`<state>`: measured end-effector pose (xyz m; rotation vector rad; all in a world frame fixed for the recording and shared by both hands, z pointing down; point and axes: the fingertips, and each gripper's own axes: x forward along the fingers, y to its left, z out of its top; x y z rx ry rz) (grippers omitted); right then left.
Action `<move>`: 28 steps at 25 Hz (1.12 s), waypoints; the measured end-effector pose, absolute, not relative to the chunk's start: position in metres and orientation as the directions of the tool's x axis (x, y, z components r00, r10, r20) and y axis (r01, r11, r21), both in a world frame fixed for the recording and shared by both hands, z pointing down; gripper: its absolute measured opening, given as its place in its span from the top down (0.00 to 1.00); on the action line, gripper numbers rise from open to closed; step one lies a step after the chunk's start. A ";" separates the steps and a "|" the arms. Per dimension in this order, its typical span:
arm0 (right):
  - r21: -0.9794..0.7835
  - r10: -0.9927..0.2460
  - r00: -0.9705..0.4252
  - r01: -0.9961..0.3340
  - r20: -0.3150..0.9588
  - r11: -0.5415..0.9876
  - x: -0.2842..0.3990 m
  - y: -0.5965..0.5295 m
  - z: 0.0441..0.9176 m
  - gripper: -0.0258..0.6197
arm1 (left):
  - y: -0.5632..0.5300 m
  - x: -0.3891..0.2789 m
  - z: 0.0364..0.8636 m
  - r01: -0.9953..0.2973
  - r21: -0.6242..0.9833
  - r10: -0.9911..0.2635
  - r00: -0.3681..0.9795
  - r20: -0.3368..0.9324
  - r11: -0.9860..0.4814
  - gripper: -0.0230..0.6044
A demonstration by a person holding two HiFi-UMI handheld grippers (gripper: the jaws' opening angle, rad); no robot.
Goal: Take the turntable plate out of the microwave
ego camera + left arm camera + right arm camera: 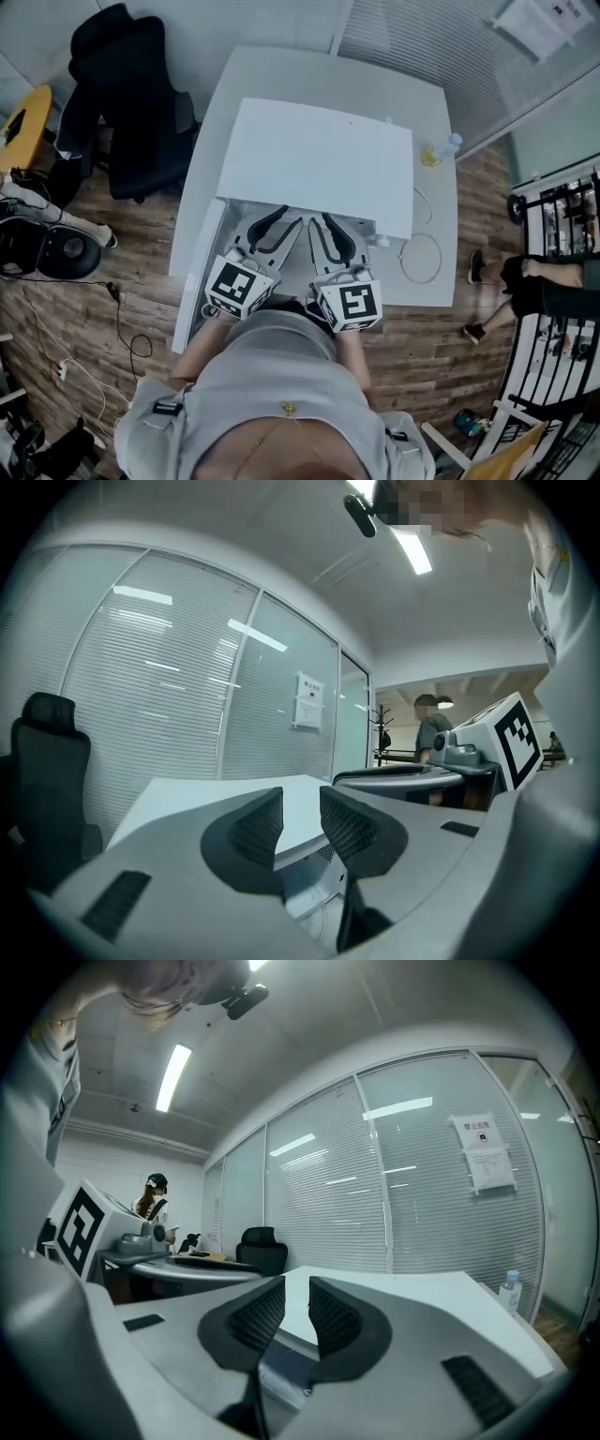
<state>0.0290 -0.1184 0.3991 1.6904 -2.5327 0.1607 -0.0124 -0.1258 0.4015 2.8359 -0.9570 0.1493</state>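
Hovering at the mouth of the microwave [319, 159], left gripper [275, 227] and right gripper [326, 230] each hold their jaws slightly apart with nothing between. The turntable plate isn't visible, presumably inside the microwave. Best bet: enter level, spread wider, take opposite rims.

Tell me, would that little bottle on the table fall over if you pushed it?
Probably, yes. The bottle stands upright and looks tall and slim, so a nudge near its top would likely tip it. It seems to be clear plastic, so it is probably light and would roll or slide rather than break.
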 end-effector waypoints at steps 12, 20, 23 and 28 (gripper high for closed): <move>-0.072 -0.895 -0.374 -0.927 0.242 0.368 0.026 -0.123 0.446 0.83 | -0.127 -0.015 0.451 -0.613 0.128 -0.573 0.781 0.247 -0.780 0.76; -0.156 -0.848 -0.360 -0.933 0.388 0.325 0.025 -0.121 0.526 0.83 | -0.128 -0.018 0.523 -0.657 0.254 -0.561 0.745 0.360 -0.710 0.76; -0.142 -0.827 -0.354 -0.935 0.437 0.325 0.024 -0.122 0.551 0.83 | -0.130 -0.021 0.546 -0.679 0.251 -0.561 0.720 0.408 -0.689 0.76; -0.134 -0.789 -0.349 -0.935 0.505 0.328 0.020 -0.123 0.584 0.83 | -0.130 -0.026 0.576 -0.698 0.254 -0.548 0.695 0.467 -0.669 0.76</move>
